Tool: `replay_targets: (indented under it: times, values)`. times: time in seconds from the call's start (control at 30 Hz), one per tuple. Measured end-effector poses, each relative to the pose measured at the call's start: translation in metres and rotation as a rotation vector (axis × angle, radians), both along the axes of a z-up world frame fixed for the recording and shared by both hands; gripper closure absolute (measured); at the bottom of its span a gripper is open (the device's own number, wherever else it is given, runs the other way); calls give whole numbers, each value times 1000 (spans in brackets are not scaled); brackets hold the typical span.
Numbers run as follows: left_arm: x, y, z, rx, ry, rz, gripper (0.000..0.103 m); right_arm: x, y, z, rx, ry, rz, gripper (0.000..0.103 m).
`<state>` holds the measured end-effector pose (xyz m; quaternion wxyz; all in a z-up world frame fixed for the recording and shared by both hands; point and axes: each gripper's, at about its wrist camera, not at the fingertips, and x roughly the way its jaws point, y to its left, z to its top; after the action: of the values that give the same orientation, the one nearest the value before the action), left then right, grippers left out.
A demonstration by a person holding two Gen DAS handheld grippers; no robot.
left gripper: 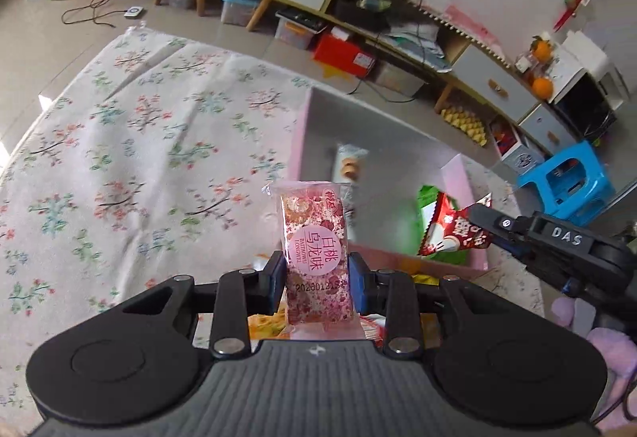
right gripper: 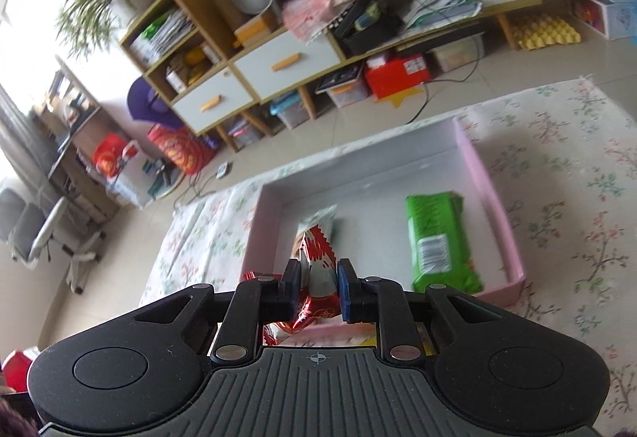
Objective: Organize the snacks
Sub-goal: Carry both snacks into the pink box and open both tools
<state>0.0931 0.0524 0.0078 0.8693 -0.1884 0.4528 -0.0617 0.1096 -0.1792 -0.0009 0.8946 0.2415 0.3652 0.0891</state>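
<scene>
A: We start with the floral cloth (right gripper: pixel 577 166). Why is it under everything?

B: It covers the surface the pink box (right gripper: pixel 487 178) sits on, so we judge it marks out the work area. Whether a desk or a bed lies beneath, we cannot tell.

A: And the box is the goal?

B: We think so. Its grey floor already holds a green packet (right gripper: pixel 436 238) lying flat along the right side and a pale wrapped biscuit snack (right gripper: pixel 320 216) nearer the middle, well apart (room left between them, which suits laying more packets side by side).

A: What are we carrying?

B: Two things. Our left hand-held gripper (left gripper: pixel 317 275) is pinching a pink peach-oolong snack bar (left gripper: pixel 316 249), upright, blue pads pressing its lower half, so the label faces us and the top stands free over the box's near edge. Our right hand-held gripper (right gripper: pixel 317 283) is closed on a red-and-white foil snack (right gripper: pixel 316 253), held edge-on by its crimped end, hanging above the box's near wall.

A: Why both aloft at once?

B: Our guess: each packet is gripped at one end so the free end can be lowered into the box first. The right one looks closer to a drop, just over the biscuit snack.
</scene>
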Motion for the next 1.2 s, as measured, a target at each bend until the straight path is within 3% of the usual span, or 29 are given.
replay_targets:
  times: [0.37, 0.63, 0.87, 0.93, 1.2]
  values:
    - [47, -39, -26, -111, -33, -42, 73, 15, -43, -20, 88, 56, -114, 84]
    - [70, -56, -40, -177, -47, -68, 73, 27, -45, -22, 67, 46, -139, 83]
    - [77, -59, -55, -198, 5, -40, 73, 38, -44, -28, 30, 43, -162, 83]
    - [78, -60, -55, -181, 2, -36, 73, 39, -44, -30, 28, 46, -165, 83]
    - [84, -62, -57, 9, -14, -13, 73, 43, -44, -37, 93, 53, -145, 83]
